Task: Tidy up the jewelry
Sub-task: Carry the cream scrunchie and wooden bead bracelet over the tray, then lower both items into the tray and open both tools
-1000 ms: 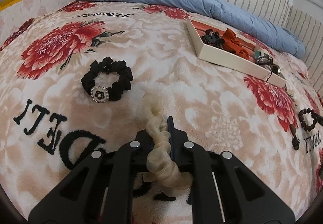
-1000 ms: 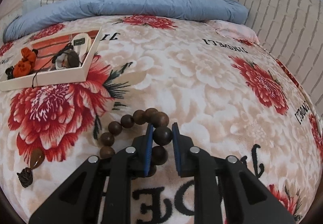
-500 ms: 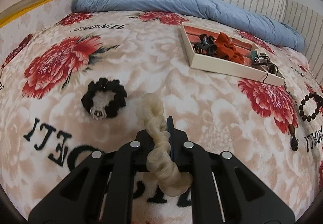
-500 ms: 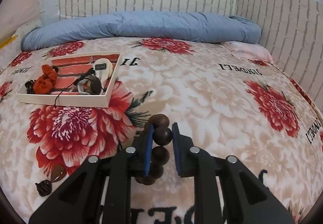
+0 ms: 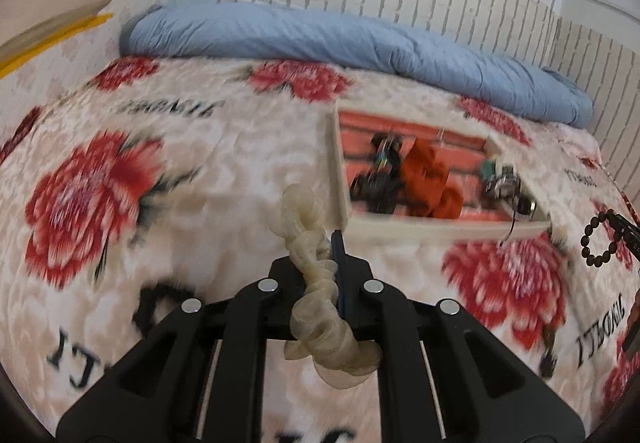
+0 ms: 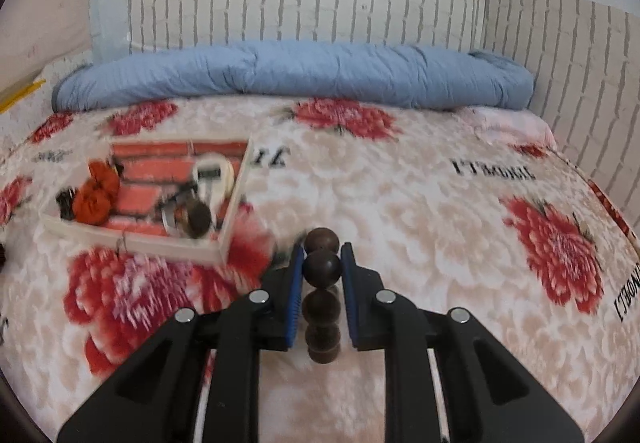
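Observation:
My left gripper is shut on a cream scrunchie and holds it above the floral blanket, just short of the white tray's near left corner. The tray holds an orange scrunchie, black clips and other pieces. My right gripper is shut on a dark wooden bead bracelet, lifted off the blanket; the bracelet also shows in the left wrist view. In the right wrist view the tray lies ahead to the left.
The floral blanket covers the bed. A rolled blue duvet lies along the brick-pattern wall at the back. The frames are motion-blurred.
Both grippers have risen and moved forward toward the tray with their loads. The bead bracelet has come fully off the blanket. The black scrunchie has dropped out of the left view.

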